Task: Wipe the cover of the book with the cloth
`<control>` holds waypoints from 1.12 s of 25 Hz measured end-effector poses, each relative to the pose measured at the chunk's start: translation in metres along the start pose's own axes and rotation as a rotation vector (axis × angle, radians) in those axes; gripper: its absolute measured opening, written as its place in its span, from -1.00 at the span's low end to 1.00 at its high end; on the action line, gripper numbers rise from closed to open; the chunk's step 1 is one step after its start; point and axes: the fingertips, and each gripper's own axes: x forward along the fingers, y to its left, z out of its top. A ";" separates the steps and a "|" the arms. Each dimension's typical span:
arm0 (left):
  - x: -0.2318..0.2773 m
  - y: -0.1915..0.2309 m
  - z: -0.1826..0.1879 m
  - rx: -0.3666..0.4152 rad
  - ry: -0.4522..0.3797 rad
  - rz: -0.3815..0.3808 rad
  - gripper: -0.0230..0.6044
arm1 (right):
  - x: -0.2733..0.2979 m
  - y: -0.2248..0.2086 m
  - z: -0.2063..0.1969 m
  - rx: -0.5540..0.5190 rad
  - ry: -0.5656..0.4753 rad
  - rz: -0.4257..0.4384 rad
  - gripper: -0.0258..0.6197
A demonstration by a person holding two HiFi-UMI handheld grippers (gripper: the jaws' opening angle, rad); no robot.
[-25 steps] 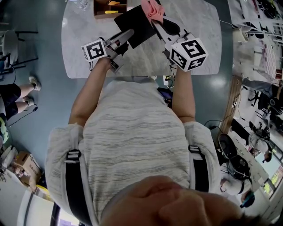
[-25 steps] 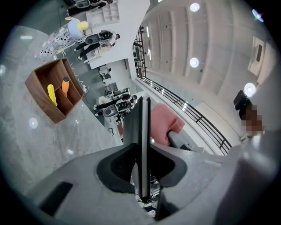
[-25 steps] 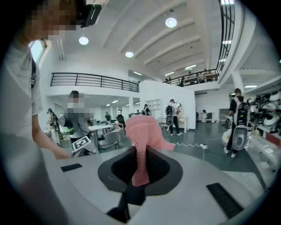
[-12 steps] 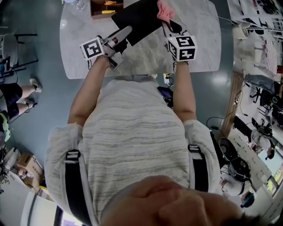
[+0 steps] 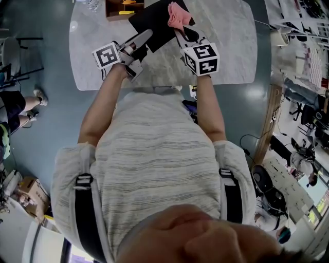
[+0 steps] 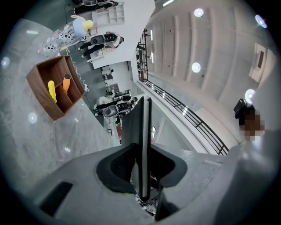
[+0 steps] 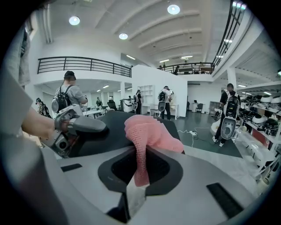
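A black book [image 5: 154, 21] is held over the marble table [image 5: 226, 46], and my left gripper [image 5: 145, 39] is shut on its near edge. In the left gripper view the book [image 6: 142, 132] shows edge-on between the jaws of the left gripper [image 6: 142, 173]. My right gripper [image 5: 182, 32] is shut on a pink cloth [image 5: 177, 14], which rests against the book's cover. In the right gripper view the cloth [image 7: 147, 134] bunches out of the right gripper [image 7: 139, 165], with the dark cover [image 7: 112, 125] just behind it.
A wooden box [image 5: 115, 9] holding yellow and orange items [image 6: 57, 88] stands at the table's far left. People and robots stand in the hall behind. A cable and plug [image 5: 193, 93] lie on the floor by the table's near edge.
The right gripper carried the cloth to the right across the cover, then back to the left. The left gripper and book shifted slightly away from me.
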 end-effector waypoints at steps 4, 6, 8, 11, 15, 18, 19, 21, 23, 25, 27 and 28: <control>0.000 -0.001 0.002 -0.013 -0.020 -0.008 -0.66 | -0.003 0.025 0.006 0.048 -0.038 0.053 -0.81; -0.001 -0.003 0.004 -0.013 -0.026 -0.007 -0.66 | -0.006 0.037 0.009 0.082 -0.058 0.078 -0.81; 0.000 -0.002 0.004 -0.015 -0.031 -0.004 -0.66 | -0.008 0.046 0.010 0.112 -0.069 0.102 -0.81; -0.001 0.000 0.004 -0.015 -0.037 -0.003 -0.66 | -0.009 0.056 0.007 0.142 -0.074 0.137 -0.81; -0.002 0.002 0.006 -0.023 -0.048 0.000 -0.66 | -0.012 0.075 0.008 0.173 -0.083 0.215 -0.81; -0.002 0.001 0.006 -0.018 -0.052 -0.004 -0.66 | -0.016 0.088 0.007 0.182 -0.083 0.266 -0.81; -0.002 0.002 0.006 -0.017 -0.053 -0.004 -0.66 | -0.018 0.092 0.006 0.184 -0.083 0.280 -0.81; -0.002 0.003 0.006 -0.016 -0.055 -0.005 -0.66 | -0.020 0.098 0.005 0.188 -0.083 0.305 -0.81; -0.002 0.004 0.007 -0.016 -0.057 -0.008 -0.66 | -0.021 0.106 0.005 0.185 -0.079 0.339 -0.81; -0.002 0.005 0.007 -0.008 -0.055 -0.003 -0.66 | -0.024 0.117 0.005 0.172 -0.068 0.385 -0.81; -0.004 0.010 0.007 0.030 -0.039 0.024 -0.66 | -0.031 0.125 0.005 0.153 -0.063 0.424 -0.81; -0.006 0.013 0.007 0.060 -0.027 0.042 -0.66 | -0.035 0.127 0.007 0.147 -0.066 0.434 -0.81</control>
